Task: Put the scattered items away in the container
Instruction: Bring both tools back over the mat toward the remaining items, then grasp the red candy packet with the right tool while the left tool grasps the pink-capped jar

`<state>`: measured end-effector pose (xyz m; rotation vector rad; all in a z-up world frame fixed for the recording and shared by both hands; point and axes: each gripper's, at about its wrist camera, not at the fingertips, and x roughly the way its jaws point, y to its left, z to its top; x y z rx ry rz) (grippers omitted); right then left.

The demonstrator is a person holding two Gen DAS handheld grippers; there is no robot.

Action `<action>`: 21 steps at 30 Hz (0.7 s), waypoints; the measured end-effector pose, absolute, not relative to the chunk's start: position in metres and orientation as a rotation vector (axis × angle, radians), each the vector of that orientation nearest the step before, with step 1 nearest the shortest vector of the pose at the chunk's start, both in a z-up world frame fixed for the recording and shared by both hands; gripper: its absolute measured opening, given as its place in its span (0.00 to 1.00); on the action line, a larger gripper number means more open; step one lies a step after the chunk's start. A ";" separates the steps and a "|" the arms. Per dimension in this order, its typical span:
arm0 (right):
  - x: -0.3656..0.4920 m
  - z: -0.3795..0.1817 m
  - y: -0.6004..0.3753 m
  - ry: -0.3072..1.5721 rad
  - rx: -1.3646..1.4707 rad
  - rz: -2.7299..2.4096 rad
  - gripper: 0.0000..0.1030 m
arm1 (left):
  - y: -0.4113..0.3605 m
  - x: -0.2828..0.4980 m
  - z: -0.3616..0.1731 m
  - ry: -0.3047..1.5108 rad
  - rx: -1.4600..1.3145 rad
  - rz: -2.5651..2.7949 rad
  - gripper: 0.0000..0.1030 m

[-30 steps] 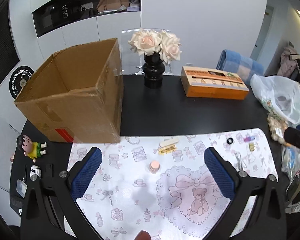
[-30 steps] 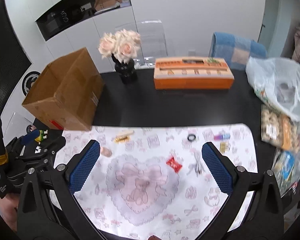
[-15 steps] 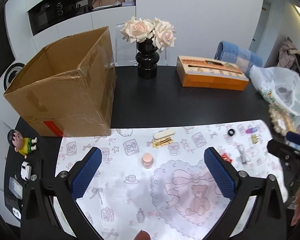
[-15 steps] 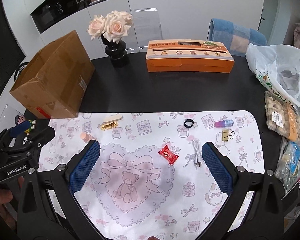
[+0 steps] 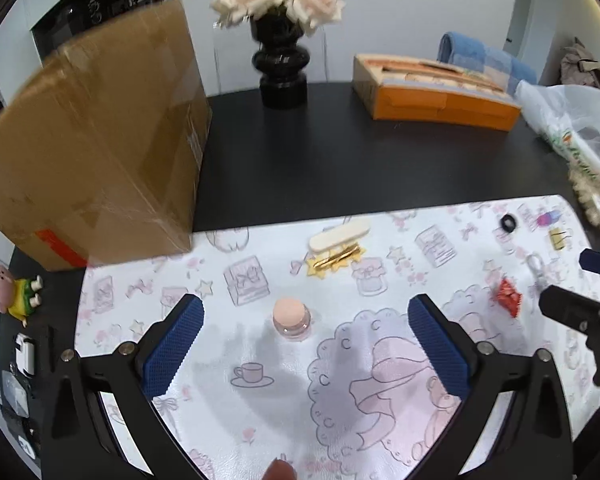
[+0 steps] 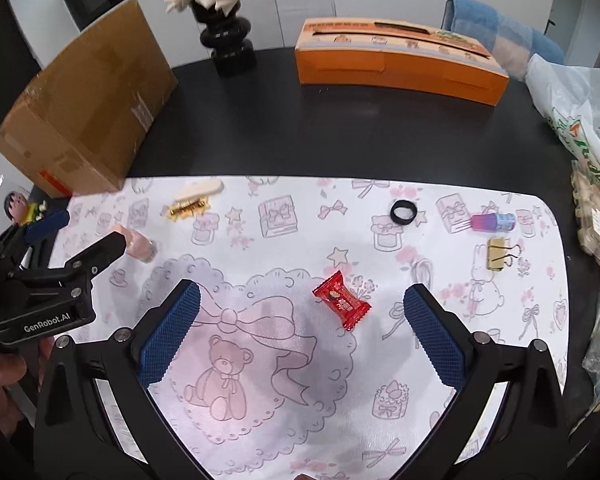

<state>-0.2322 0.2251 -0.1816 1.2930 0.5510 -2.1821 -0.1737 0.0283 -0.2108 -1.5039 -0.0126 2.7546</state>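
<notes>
Red candy wrapper (image 6: 341, 305), brown box (image 5: 92, 140), pink-printed mat (image 6: 300, 360) (teddy, bows)

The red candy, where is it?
In the right wrist view, the red candy lies on the patterned mat, just ahead of the open right gripper, nearer its right finger.

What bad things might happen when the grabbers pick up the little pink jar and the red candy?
The little pink jar is small and round, so the open left gripper may knock it rolling instead of gripping it. The red candy lies flat on the mat; the open right gripper may pinch the mat too. The cardboard box is tall, and a low carry could bump its wall.
</notes>
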 end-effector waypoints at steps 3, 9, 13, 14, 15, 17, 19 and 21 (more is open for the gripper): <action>-0.238 -0.201 0.224 0.573 1.319 -2.156 1.00 | 0.028 -0.178 -0.227 -0.009 -1.535 2.746 0.99; -0.247 -0.222 0.231 0.590 1.357 -2.147 0.98 | 0.025 -0.181 -0.245 -0.048 -1.554 2.727 0.99; -0.257 -0.233 0.238 0.593 1.377 -2.156 0.96 | 0.023 -0.185 -0.251 -0.069 -1.567 2.721 0.97; -0.260 -0.236 0.239 0.588 1.389 -2.154 0.93 | 0.022 -0.185 -0.252 -0.076 -1.570 2.720 0.95; -0.262 -0.239 0.240 0.584 1.402 -2.152 0.92 | 0.022 -0.186 -0.254 -0.078 -1.576 2.718 0.91; -0.266 -0.244 0.243 0.576 1.423 -2.146 0.86 | 0.021 -0.189 -0.256 -0.085 -1.589 2.709 0.84; -0.268 -0.248 0.244 0.571 1.434 -2.139 0.80 | 0.019 -0.191 -0.259 -0.099 -1.602 2.696 0.81; -0.270 -0.251 0.245 0.579 1.433 -2.136 0.77 | 0.018 -0.191 -0.262 -0.106 -1.607 2.689 0.79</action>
